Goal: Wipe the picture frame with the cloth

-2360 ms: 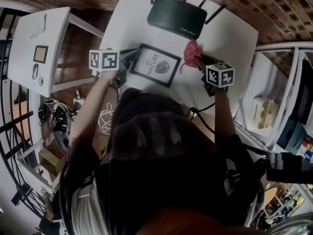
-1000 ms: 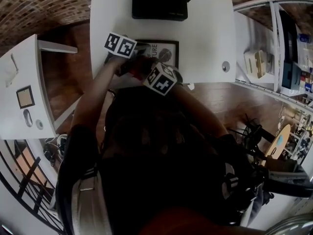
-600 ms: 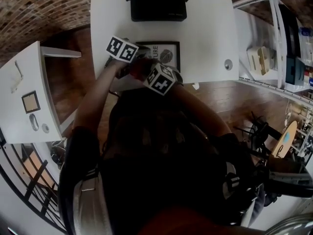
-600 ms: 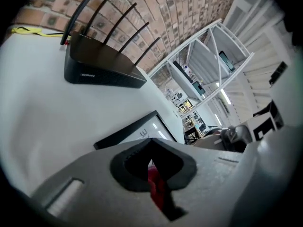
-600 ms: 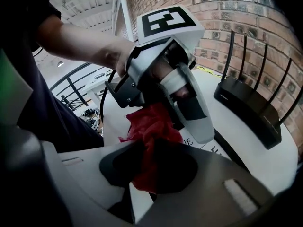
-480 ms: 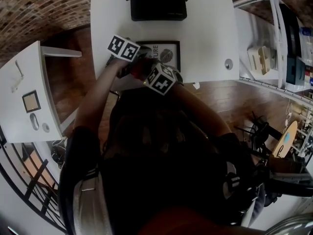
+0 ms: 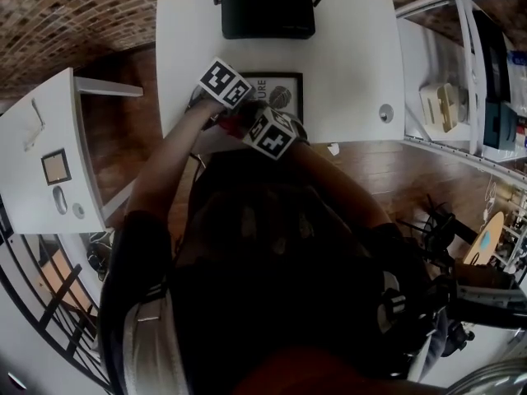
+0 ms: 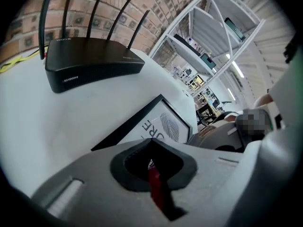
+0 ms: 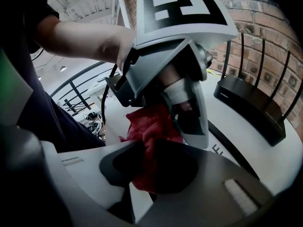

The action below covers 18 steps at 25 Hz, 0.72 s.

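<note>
Red cloth [image 9: 150, 126] sits bunched in the clamped right claw [image 9: 154, 167]. The closed left claw [image 8: 154, 169] pinches its edge, above the picture frame [image 7: 278, 95] at the near edge of the worktop [image 7: 354, 64].

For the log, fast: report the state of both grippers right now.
Left gripper: jaws shut on a strip of the red cloth.
Right gripper: jaws closed on the bunched red cloth.

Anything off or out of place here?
One thing: the red cloth is clamped in both the left hand-held gripper and the right hand-held gripper at once, bunched rather than flat on the picture frame. Nothing spilled or damaged.
</note>
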Available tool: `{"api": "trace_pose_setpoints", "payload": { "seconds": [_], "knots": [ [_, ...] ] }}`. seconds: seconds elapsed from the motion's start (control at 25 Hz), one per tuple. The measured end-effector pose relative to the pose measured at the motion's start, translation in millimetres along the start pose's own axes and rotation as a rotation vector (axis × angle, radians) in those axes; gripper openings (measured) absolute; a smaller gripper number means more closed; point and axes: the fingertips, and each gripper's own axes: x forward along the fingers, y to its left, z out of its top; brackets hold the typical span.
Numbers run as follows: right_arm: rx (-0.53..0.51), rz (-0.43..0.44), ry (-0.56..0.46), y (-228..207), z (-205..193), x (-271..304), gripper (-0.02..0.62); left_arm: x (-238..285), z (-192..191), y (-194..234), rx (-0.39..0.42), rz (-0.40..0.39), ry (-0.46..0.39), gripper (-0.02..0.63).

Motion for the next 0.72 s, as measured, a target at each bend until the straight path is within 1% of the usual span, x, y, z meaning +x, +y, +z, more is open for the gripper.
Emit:
{"api": "trace_pose_setpoints", "payload": {
  "seconds": [0.24, 0.48, 0.72],
  "knots": [
    [-0.007, 0.009, 0.014, -5, -7, -5, 0.077, 1, 3, 3, -0.029, 0.014, -0.009, 0.002],
    [0.024, 0.007, 0.009, -15, -24, -16, 0.077, -3, 8, 6, -0.108, -0.016, -0.075, 0.002],
    [0.043, 0.000, 0.011, -25, -41, -28, 0.077, -4, 9, 9, -0.128, 0.008, -0.107, 0.002]
  ]
}}
